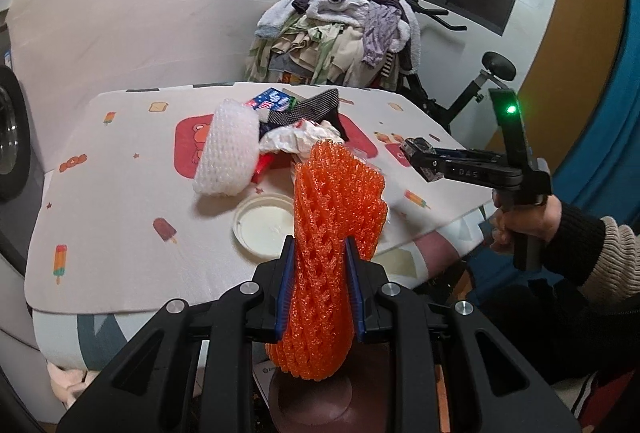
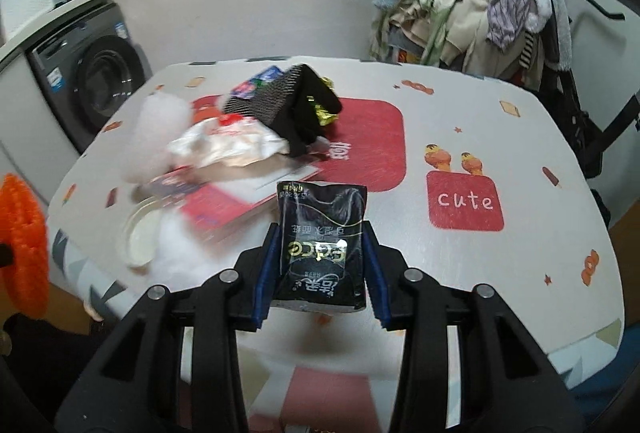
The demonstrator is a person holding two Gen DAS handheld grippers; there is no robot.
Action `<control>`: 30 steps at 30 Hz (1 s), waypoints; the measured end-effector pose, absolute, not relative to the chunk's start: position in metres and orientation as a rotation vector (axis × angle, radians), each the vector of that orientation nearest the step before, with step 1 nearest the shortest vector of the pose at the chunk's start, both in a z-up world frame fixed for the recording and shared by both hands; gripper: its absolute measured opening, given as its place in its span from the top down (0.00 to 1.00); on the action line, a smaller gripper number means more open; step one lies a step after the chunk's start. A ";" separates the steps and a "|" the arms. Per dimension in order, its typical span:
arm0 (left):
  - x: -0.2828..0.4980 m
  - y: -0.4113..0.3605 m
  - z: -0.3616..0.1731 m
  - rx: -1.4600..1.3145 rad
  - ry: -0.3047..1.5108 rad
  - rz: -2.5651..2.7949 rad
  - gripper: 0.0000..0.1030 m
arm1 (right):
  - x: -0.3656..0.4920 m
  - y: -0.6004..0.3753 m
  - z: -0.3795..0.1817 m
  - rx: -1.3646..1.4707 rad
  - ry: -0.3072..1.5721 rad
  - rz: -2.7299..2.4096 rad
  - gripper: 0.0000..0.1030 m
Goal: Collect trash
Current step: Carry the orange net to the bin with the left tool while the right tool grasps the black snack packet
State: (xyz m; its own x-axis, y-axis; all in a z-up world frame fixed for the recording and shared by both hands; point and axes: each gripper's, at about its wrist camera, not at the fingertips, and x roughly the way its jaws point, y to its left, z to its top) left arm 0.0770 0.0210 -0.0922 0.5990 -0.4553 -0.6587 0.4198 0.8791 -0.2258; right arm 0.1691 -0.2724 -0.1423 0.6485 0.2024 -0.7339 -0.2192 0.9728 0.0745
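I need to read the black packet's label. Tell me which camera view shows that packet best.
The right wrist view: the black packet fills the centre, held between the right gripper fingers, its print upside down but legible. The left wrist view shows that gripper side-on at the table's edge, with the packet not discernible.

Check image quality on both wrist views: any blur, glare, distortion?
Left wrist view: sharp; orange foam net in the left gripper crisp; fisheye bends the table edge; green LED blooms on the right gripper. Right wrist view: motion blur smears the white foam net and plastic lid; black packet between the fingers stays sharp, small glare spot on it.
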 end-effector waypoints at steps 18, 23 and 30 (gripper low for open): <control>0.021 -0.015 -0.148 0.039 0.905 -0.616 0.77 | 0.070 -0.249 -0.139 -0.050 0.832 0.318 0.60; 0.018 -0.022 -0.160 0.062 0.936 -0.639 0.76 | 0.061 -0.246 -0.144 -0.052 0.844 0.321 0.60; 0.011 -0.025 -0.159 0.089 0.915 -0.644 0.30 | 0.052 -0.239 -0.152 -0.051 0.860 0.343 0.60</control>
State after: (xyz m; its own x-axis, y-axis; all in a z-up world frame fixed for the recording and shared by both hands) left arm 0.0109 -0.0252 -0.1594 0.4373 -0.4805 -0.7602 0.5536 0.8100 -0.1935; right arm 0.0521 -0.2392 -0.1518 0.6010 0.2755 -0.7502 -0.3167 0.9440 0.0929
